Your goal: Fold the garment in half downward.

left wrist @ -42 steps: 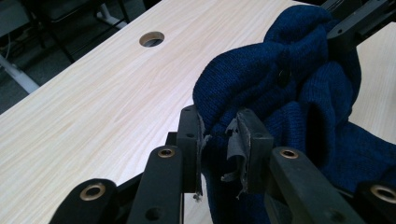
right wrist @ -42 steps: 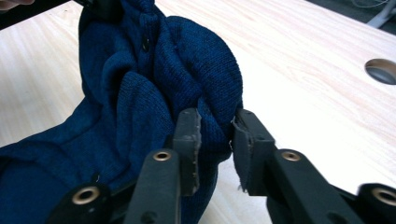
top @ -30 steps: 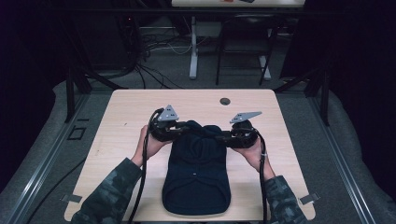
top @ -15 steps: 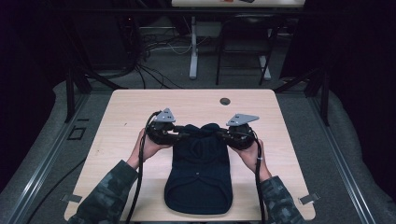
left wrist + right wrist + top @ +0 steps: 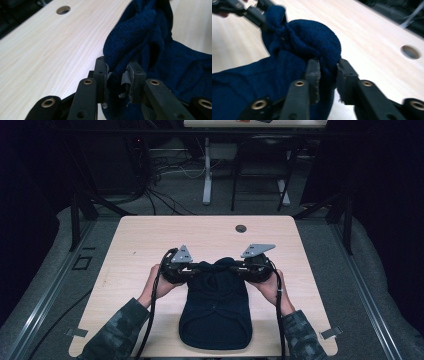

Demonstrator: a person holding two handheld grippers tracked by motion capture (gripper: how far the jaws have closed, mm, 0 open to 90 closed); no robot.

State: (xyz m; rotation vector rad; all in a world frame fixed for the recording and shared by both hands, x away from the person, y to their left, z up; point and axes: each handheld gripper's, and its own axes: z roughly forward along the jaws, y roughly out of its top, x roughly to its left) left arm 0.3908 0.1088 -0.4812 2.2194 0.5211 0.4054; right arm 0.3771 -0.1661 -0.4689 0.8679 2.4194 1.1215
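Navy knit sweater mid-frame is pinched at its top corners by both the left gripper and right gripper, so I'd pull evenly or it'll bunch.

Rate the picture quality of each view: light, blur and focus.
High view: dim and soft, the room dark, the table lit evenly, the navy garment nearly black. Left gripper view: bright, the knit sharp near the left gripper, the table hole soft. Right gripper view: the right gripper and the cloth are blurred.
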